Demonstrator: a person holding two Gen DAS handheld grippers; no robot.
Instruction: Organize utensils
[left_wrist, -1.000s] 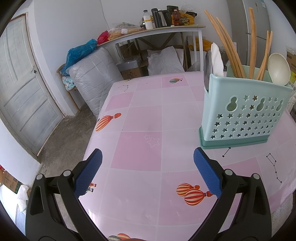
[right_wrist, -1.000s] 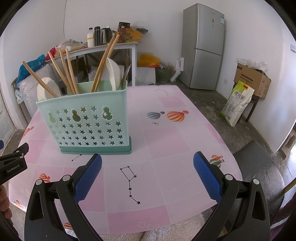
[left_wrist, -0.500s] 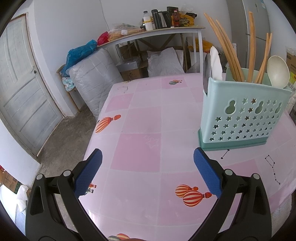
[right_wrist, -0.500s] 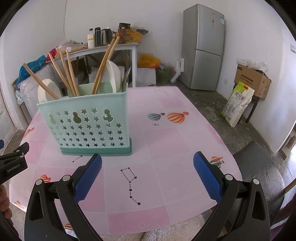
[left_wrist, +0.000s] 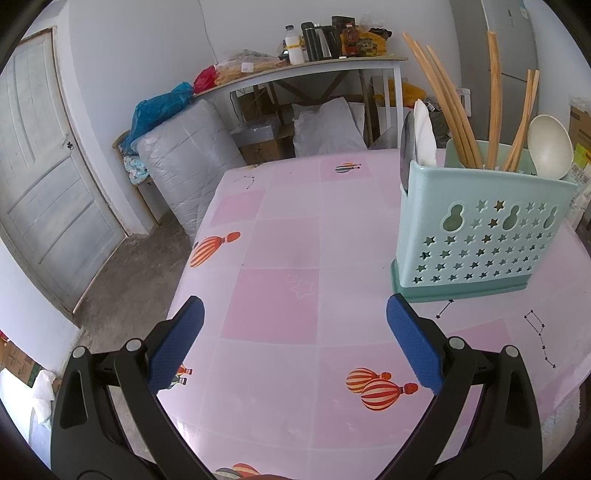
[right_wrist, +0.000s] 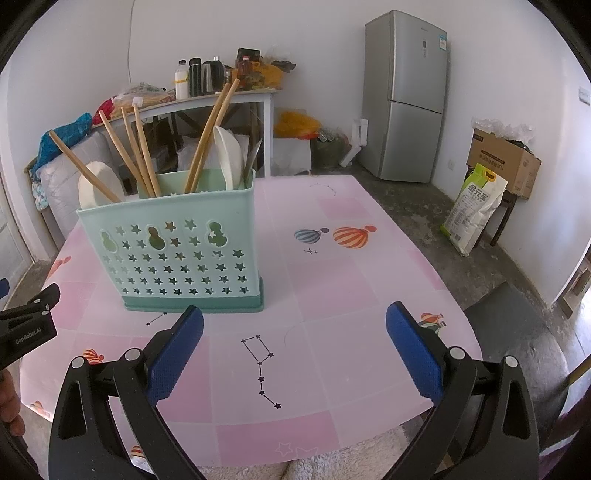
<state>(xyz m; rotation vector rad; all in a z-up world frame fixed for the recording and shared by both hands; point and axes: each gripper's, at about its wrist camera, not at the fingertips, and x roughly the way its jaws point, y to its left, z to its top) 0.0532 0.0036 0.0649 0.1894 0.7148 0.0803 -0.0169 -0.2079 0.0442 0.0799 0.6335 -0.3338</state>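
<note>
Two claws agape – left claw, right claw

My left tongs are spread wide, blue pads facing each other with nothing between them, held above the surface and angled down toward it. My right tongs are the same: wide apart, empty, blue pads well clear of each other, hovering over the near edge. In the right wrist view the black side of my left tongs shows at the far left edge, and a bit of my left hand sits below it.
</note>
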